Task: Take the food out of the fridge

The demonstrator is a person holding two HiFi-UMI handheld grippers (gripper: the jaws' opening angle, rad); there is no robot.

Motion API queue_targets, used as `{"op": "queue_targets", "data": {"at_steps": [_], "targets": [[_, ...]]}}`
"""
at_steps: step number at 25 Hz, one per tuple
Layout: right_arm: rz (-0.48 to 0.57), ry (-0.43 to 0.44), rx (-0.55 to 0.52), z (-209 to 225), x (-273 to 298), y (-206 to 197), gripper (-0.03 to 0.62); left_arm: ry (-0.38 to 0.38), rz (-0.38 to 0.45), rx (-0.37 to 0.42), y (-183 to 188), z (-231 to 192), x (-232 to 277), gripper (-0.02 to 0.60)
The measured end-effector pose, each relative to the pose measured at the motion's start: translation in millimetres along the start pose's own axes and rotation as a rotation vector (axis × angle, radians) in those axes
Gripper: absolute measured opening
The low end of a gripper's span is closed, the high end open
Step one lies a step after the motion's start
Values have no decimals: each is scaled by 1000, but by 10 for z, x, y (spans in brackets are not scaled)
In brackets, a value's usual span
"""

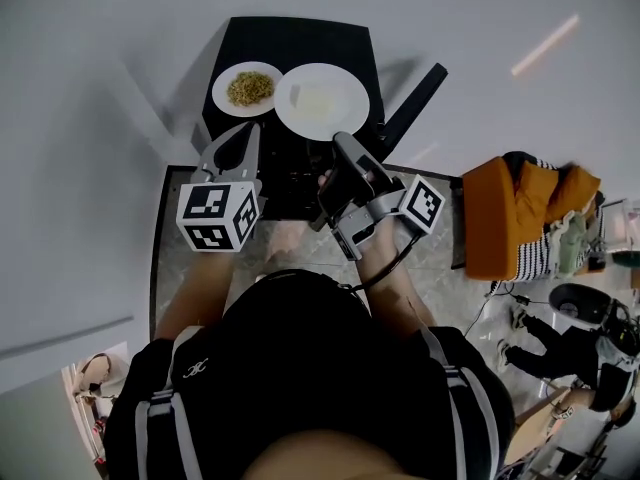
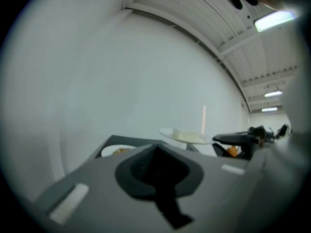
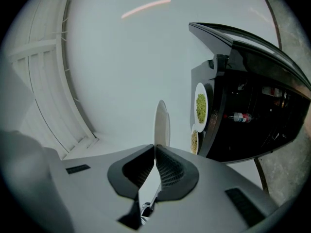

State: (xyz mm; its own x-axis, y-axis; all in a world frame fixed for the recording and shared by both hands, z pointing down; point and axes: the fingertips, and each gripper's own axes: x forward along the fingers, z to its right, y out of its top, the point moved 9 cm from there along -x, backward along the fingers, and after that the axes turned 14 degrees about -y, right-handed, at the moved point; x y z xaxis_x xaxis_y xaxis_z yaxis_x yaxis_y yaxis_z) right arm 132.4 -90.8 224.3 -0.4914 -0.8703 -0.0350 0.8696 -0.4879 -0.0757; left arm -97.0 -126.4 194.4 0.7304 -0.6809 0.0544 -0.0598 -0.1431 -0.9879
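The plate point(image 1: 352, 86) looks smooth, the fridge point(image 1: 300, 43) glossy, the right hand-held gripper point(image 1: 338, 138) matt plastic.

The fridge point(image 1: 290, 43) is black. The small plate point(image 1: 222, 93) is white, its noodles point(image 1: 250, 88) yellow-brown. The large plate point(image 1: 350, 93) is white, with pale cream food point(image 1: 316, 103). The left claw point(image 1: 243, 133) and right claw point(image 1: 342, 140) are grey; their cubes point(image 1: 218, 216) carry black-and-white square markers. The wall point(image 1: 80, 118) is white.
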Motion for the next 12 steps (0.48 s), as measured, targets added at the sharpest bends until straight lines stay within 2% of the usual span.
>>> {"op": "queue_targets", "data": {"at_steps": [12], "targets": [[-30, 18, -1, -9, 56, 120, 12, 35, 1, -12, 13, -42, 82, 2]]}}
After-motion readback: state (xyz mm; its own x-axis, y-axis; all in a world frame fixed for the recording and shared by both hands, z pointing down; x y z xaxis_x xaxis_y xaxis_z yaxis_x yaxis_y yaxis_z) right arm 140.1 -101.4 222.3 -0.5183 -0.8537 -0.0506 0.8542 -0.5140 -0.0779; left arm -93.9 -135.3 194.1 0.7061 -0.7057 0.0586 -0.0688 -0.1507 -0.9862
